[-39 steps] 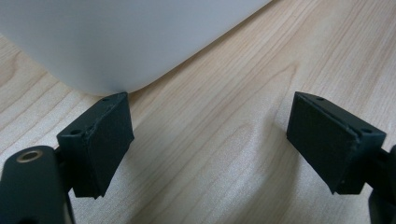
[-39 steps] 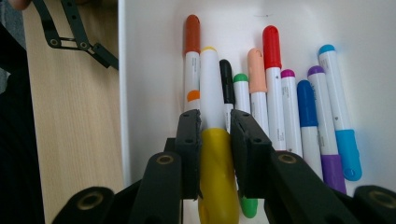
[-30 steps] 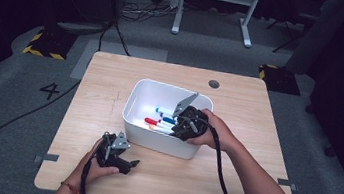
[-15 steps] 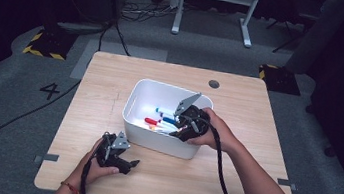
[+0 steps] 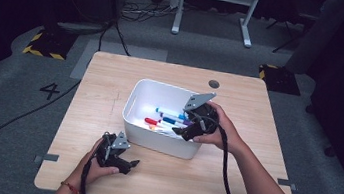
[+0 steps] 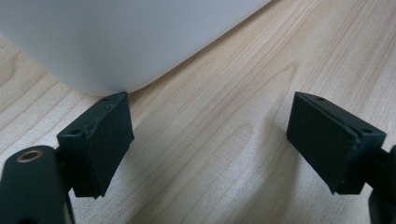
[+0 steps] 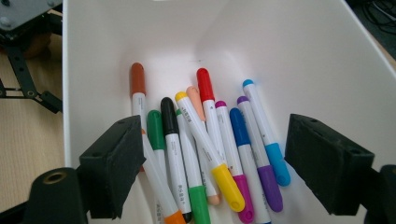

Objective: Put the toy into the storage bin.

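**Markers lay loose in the bin**

The left hand-held gripper (image 5: pixel 126 163) rested on the table (image 5: pixel 268 119), jaws apart, beside the white bin (image 5: pixel 135 101). Over the bin's markers (image 7: pixel 219 140), the right hand-held gripper (image 7: pixel 212 168) had just been opening, nothing between its jaws.

White bin (image 6: pixel 116 42) cut off by top edge in left gripper view. Markers (image 7: pixel 210 154) run off the bottom edge in right gripper view; barrel print too small to read.

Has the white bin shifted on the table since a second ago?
No. In the high view the white bin sits at the same spot relative to the table and its round hole.
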The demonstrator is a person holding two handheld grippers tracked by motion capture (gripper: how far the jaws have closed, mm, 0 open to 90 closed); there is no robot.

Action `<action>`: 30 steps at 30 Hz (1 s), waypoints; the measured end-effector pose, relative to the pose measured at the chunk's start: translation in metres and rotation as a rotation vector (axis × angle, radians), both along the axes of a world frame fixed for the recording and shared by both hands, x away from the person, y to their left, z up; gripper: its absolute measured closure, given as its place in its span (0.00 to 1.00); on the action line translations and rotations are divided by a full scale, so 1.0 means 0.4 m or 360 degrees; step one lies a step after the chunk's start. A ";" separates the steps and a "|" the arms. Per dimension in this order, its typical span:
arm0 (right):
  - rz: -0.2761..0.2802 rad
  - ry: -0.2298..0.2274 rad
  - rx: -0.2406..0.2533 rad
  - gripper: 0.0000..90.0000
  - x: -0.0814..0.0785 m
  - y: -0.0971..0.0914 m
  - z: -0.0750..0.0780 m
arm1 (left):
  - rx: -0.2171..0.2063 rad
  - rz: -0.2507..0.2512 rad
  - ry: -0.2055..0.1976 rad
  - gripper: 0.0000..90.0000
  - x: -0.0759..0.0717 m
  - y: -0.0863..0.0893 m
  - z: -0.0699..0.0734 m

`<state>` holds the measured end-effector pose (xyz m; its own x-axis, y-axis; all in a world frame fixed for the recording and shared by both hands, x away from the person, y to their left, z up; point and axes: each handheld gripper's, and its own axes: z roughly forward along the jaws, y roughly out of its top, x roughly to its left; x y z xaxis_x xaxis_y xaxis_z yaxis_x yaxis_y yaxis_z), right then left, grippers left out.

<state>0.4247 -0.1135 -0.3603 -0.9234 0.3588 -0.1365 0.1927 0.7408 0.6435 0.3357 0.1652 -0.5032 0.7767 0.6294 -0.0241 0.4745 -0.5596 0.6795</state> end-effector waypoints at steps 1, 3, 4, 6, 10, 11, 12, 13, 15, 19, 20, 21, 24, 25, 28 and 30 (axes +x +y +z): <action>-0.0011 -0.0009 0.0023 0.23 -0.001 -0.007 0.005 | 0.0000 0.0000 0.0000 0.16 0.000 0.000 0.000; -0.0028 -0.0064 0.0031 0.22 -0.006 -0.016 0.011 | 0.0000 0.0000 0.0000 0.16 0.000 0.000 0.000; -0.0043 -0.0084 0.0024 0.22 -0.010 -0.020 0.015 | -0.0001 0.0000 0.0000 0.16 0.000 0.000 0.000; -0.0119 -0.0161 0.0025 0.23 -0.017 -0.030 0.023 | -0.0001 0.0000 0.0000 0.16 0.000 0.000 0.000; -0.0153 -0.0197 0.0073 0.21 -0.031 -0.058 0.038 | 0.0000 0.0000 0.0000 0.16 0.000 0.000 0.000; -0.0161 -0.0213 0.0082 0.21 -0.036 -0.067 0.042 | 0.0000 0.0001 0.0000 0.16 0.000 0.000 0.000; -0.0169 -0.0221 0.0089 0.21 -0.040 -0.076 0.045 | 0.0000 0.0000 0.0000 0.16 0.000 0.000 0.000; -0.0180 -0.0236 0.0091 0.21 -0.045 -0.086 0.048 | 0.0000 0.0000 0.0000 0.16 0.000 0.000 0.000; -0.0205 -0.0263 0.0105 0.21 -0.054 -0.108 0.054 | 0.0000 0.0000 0.0000 0.16 0.000 0.000 0.000; -0.0244 -0.0286 0.0149 0.21 -0.072 -0.157 0.062 | 0.0000 0.0000 -0.0001 0.16 0.000 0.000 0.000; -0.0244 -0.0286 0.0149 0.21 -0.072 -0.157 0.062 | 0.0000 0.0000 -0.0001 0.16 0.000 0.000 0.000; -0.0269 -0.0303 0.0167 0.21 -0.081 -0.185 0.062 | 0.0000 0.0000 0.0000 0.16 0.000 0.000 0.000; -0.0295 -0.0288 0.0183 0.21 -0.091 -0.216 0.055 | 0.0000 0.0000 0.0000 0.16 0.000 0.000 0.000; -0.0305 -0.0287 0.0186 0.21 -0.094 -0.227 0.052 | -0.0001 0.0000 0.0000 0.16 0.000 0.000 0.000; -0.0338 -0.0286 0.0194 0.21 -0.102 -0.255 0.039 | 0.0000 0.0000 0.0000 0.16 0.000 0.000 0.000; -0.0345 -0.0281 0.0197 0.21 -0.103 -0.262 0.036 | 0.0001 0.0001 -0.0001 0.16 0.000 0.000 0.000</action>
<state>0.3836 -0.2184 -0.3458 -0.7896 0.5685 -0.2309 0.2148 0.6085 0.7639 0.3356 0.1651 -0.5032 0.7764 0.6298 -0.0232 0.4743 -0.5596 0.6797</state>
